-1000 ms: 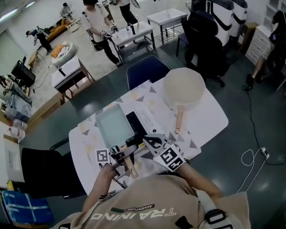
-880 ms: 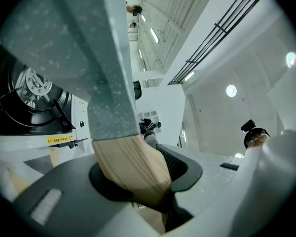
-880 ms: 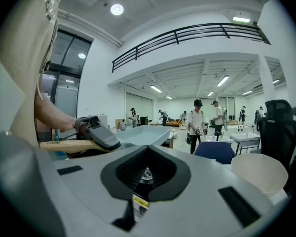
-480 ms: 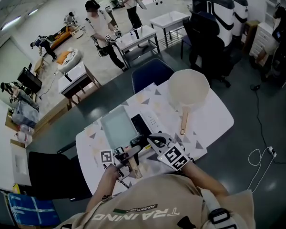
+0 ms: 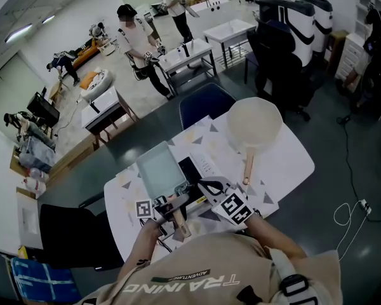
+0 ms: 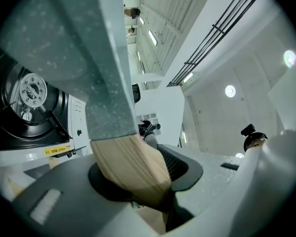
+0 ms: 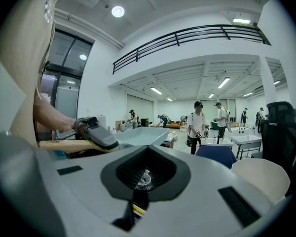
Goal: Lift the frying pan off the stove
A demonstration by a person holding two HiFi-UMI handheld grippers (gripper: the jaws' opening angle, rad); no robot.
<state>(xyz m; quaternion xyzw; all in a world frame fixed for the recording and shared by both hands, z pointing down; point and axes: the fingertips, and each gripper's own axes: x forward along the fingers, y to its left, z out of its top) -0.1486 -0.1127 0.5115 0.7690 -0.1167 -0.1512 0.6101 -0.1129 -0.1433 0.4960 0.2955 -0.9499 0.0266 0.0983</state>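
A square grey frying pan [image 5: 157,169] hangs over the left part of the black stove [image 5: 192,164]. Its wooden handle [image 5: 177,221] points toward me. My left gripper [image 5: 178,200] is shut on that handle. The left gripper view shows the handle [image 6: 130,167] lying between the jaws and the grey pan [image 6: 84,58] running upward from it. The jaws have just been easing open a little, with the handle still between them. To the right, my right gripper [image 5: 207,186] hovers by the stove with nothing in it, and its jaws look shut [image 7: 145,174]. Its view shows the pan [image 7: 138,135] to the left.
A round cream pan [image 5: 254,122] with a wooden handle lies on the far right of the patterned table [image 5: 286,164]. A blue chair [image 5: 206,103] stands behind the table and a black chair [image 5: 73,234] at its left. People work at tables farther back.
The head view has shifted, so the table sits slightly further right in the picture. The pan and both grippers keep their places relative to the stove.
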